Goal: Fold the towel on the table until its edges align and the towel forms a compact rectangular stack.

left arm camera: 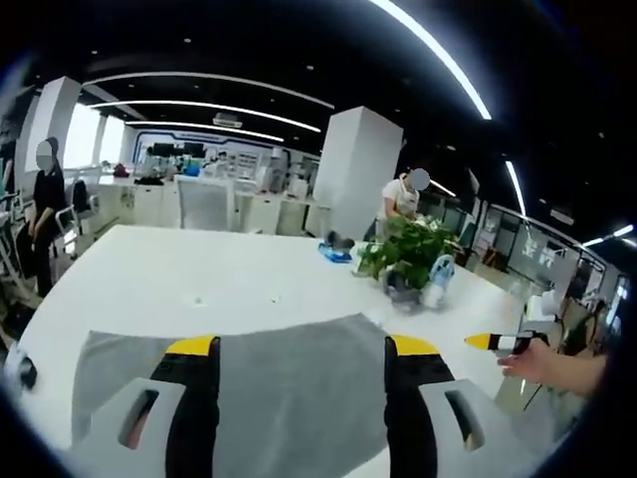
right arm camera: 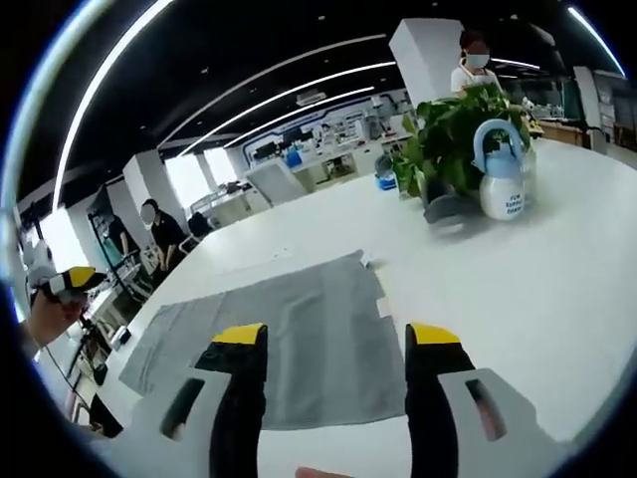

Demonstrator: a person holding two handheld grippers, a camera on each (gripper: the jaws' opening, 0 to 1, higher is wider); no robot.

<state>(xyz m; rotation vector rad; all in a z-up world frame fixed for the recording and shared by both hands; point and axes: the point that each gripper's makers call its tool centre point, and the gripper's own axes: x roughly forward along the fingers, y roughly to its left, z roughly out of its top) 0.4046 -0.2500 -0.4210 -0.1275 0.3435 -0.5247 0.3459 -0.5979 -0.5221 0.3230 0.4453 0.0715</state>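
Observation:
A grey towel [left arm camera: 289, 383] lies spread flat on the white table [left arm camera: 199, 274]. My left gripper [left arm camera: 304, 349] hovers above its near part, jaws wide apart with nothing between them. In the right gripper view the same towel [right arm camera: 289, 329] stretches away to the left, and my right gripper [right arm camera: 336, 337] stands open over its near right part, holding nothing. The right gripper's yellow tip [left arm camera: 493, 342] and a hand [left arm camera: 547, 363] show at the right of the left gripper view. The left gripper's tip [right arm camera: 68, 282] shows at the left edge of the right gripper view.
A potted plant [left arm camera: 413, 254] and a white and blue spray bottle [right arm camera: 501, 179] stand on the table beyond the towel. A small blue object [left arm camera: 333, 254] lies farther back. People stand past the table [left arm camera: 403, 199] and at the left [left arm camera: 45, 209].

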